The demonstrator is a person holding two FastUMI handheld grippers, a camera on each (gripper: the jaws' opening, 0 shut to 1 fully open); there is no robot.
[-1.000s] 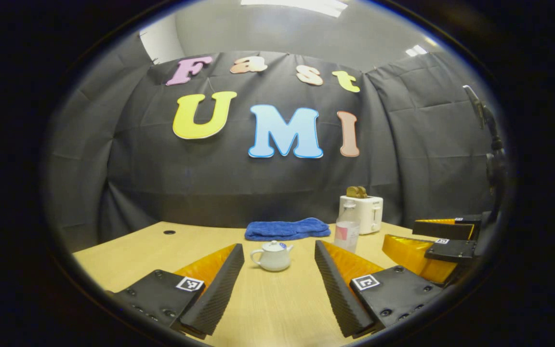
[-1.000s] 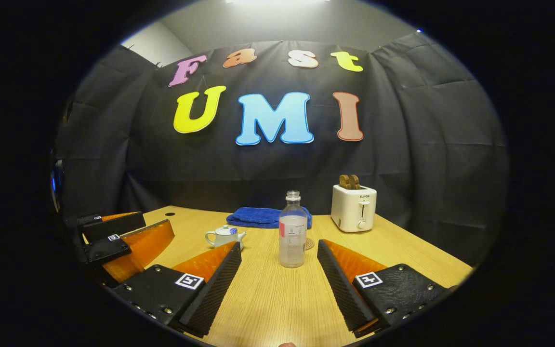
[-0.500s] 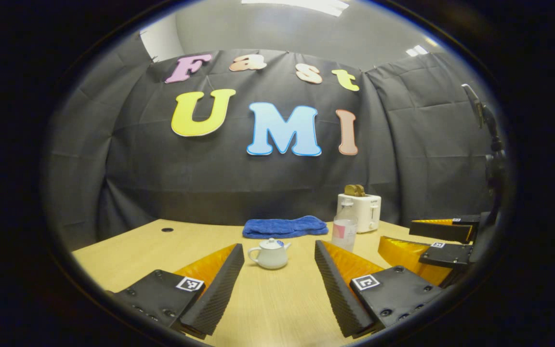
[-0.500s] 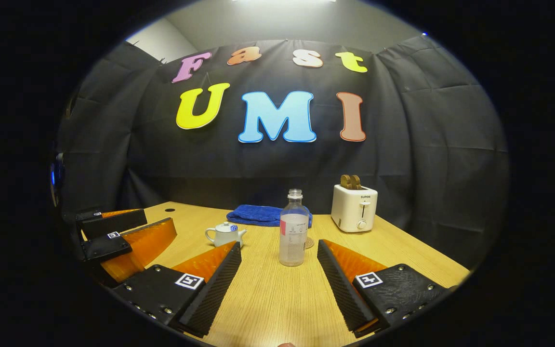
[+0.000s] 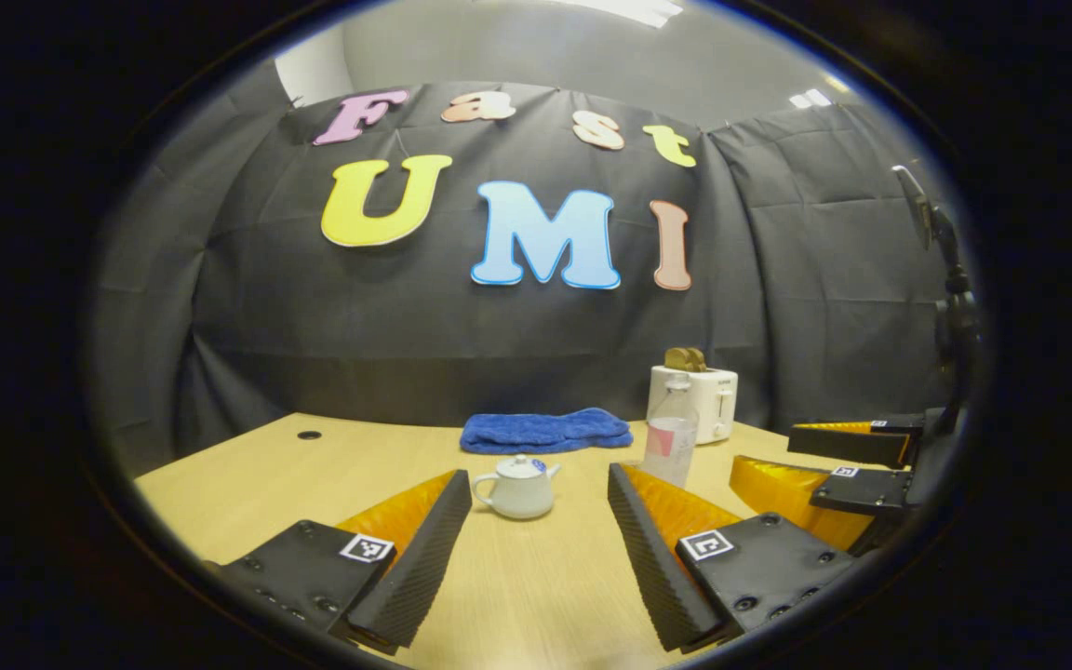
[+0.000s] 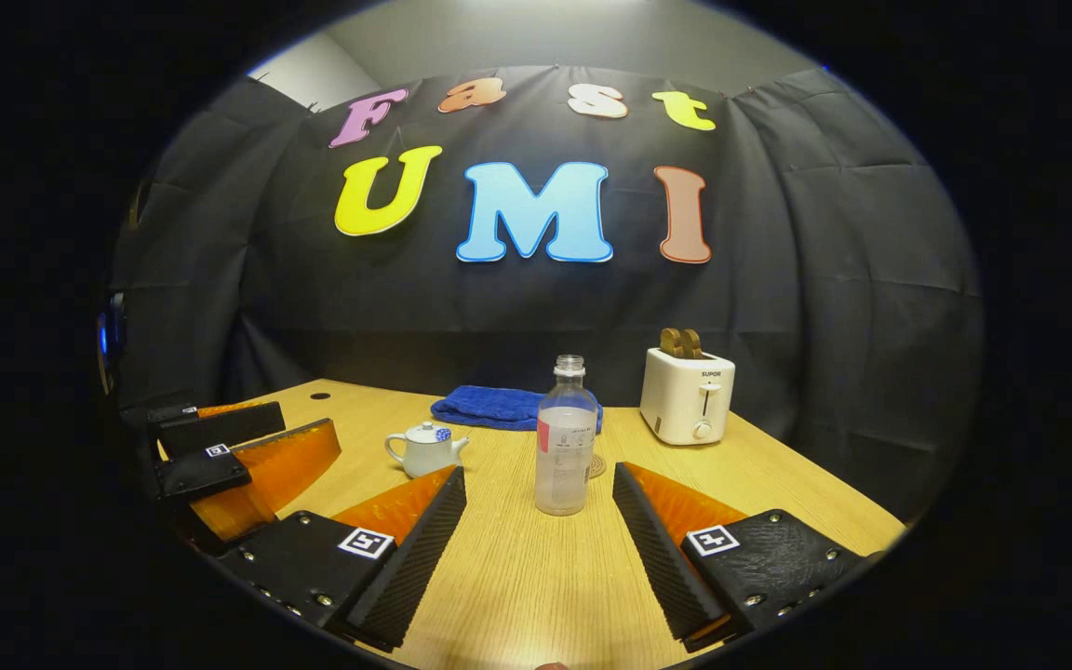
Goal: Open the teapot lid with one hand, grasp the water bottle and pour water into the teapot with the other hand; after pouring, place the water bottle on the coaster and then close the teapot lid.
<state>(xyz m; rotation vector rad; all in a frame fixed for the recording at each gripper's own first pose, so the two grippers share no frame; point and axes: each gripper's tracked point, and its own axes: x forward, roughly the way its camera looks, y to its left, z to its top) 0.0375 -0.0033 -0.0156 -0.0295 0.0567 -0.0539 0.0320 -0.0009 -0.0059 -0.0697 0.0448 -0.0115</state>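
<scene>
A small white teapot (image 5: 517, 489) (image 6: 424, 448) with its lid on stands on the wooden table (image 5: 517, 596). My left gripper (image 5: 537, 476) is open just short of it, and the teapot shows between the fingers. A clear water bottle (image 6: 566, 437) (image 5: 669, 442) stands upright to the teapot's right. My right gripper (image 6: 537, 472) is open in front of it, with the fingers apart from the bottle. A round coaster (image 6: 597, 465) peeks out behind the bottle's base. Each view also shows the other gripper (image 5: 848, 465) (image 6: 238, 456), open at its side.
A folded blue towel (image 5: 545, 431) (image 6: 489, 408) lies at the back of the table. A white toaster (image 6: 687, 395) (image 5: 699, 402) with toast in it stands at the back right. A small hole (image 5: 309, 435) sits in the tabletop at the back left.
Both views have shifted a little, and the bottle looks slightly larger in the right gripper view. Both grippers stay open; nothing on the table has moved.
</scene>
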